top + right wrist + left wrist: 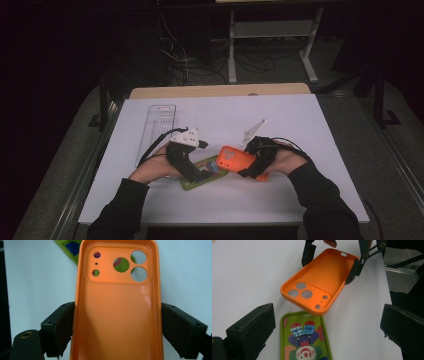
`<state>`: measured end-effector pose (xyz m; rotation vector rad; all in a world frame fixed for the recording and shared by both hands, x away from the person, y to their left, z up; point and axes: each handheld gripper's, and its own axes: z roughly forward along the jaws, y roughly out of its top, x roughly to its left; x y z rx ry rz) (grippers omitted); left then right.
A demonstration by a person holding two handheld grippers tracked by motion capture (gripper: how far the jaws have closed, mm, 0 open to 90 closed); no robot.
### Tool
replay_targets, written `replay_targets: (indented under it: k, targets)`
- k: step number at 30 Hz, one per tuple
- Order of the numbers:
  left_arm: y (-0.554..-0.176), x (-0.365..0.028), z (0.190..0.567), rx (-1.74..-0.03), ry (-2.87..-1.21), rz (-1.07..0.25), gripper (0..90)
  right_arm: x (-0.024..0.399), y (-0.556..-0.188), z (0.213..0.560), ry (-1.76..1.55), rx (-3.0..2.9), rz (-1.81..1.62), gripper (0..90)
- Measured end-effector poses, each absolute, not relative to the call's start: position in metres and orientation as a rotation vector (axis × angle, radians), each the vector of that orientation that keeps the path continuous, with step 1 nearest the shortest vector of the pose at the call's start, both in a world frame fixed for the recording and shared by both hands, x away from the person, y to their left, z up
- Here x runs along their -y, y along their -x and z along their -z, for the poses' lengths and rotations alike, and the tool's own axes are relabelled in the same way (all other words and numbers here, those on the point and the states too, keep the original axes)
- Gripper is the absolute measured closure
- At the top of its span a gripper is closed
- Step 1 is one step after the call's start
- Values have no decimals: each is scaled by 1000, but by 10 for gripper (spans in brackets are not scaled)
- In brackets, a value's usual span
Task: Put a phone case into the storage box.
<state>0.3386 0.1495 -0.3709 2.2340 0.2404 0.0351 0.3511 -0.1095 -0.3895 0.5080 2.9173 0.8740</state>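
Note:
An orange phone case [234, 158] hangs just above the table, hollow side up, its camera holes toward the left. My right gripper [253, 167] is shut on it, a jaw pressing each long side [117, 322]. The case's inside [117, 290] has a dotted texture. A green phone case with a clown picture [194, 183] lies flat on the table under the orange case's camera end [307, 293]. My left gripper [197, 174] stands open over the green case [304, 340], both jaws clear of its edges.
A clear plastic tray [157, 125] lies at the back left of the white table top [280, 115]. A wooden edge [220, 91] runs along the back. Beyond it are desk legs and cables on a dark floor.

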Motion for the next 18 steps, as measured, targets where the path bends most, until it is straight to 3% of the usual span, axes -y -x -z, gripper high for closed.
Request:
replay_targets:
  k: [18]
  targets:
    - [-332,-131,387,-121,-2358,9,0,83,-332,390,-218,-2995,-870,150]
